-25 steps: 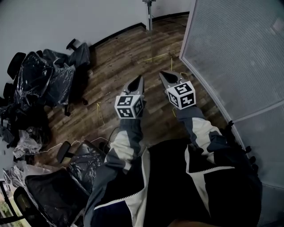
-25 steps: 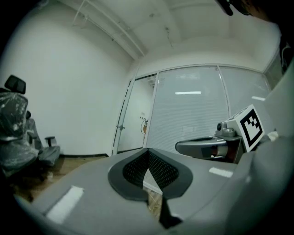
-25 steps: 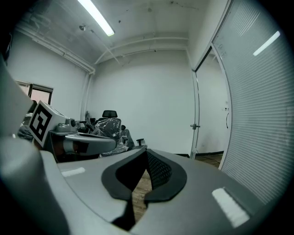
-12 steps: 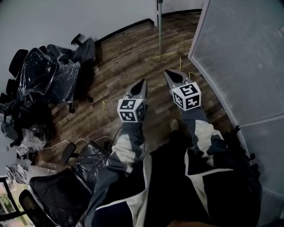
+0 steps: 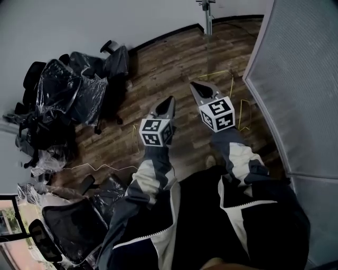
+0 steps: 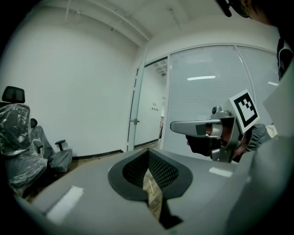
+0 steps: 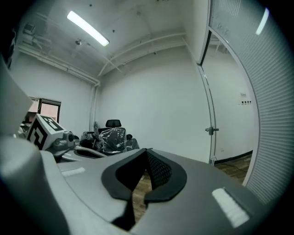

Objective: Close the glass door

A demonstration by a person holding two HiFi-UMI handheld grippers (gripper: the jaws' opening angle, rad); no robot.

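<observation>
The glass door stands open: its thin edge with a metal fitting (image 7: 211, 131) rises ahead on the right in the right gripper view. In the left gripper view that door edge (image 6: 133, 121) stands left of the open doorway. From the head view only the door's top fitting (image 5: 207, 11) shows, far ahead. My left gripper (image 5: 170, 98) and right gripper (image 5: 193, 84) are held side by side over the wood floor, well short of the door. Both have their jaws together with nothing between them (image 6: 148, 150) (image 7: 147, 150).
A frosted glass wall (image 5: 301, 68) runs along the right. Office chairs wrapped in plastic (image 5: 68, 95) crowd the left wall, and another chair (image 5: 74, 224) is near my left side. Yellow tape marks (image 5: 238, 113) and a thin cable (image 5: 97, 167) lie on the floor.
Both grippers have travelled forward over the floor with the person. In the head view the door fitting and glass wall have slid to the right and the chairs have come further into the picture.
</observation>
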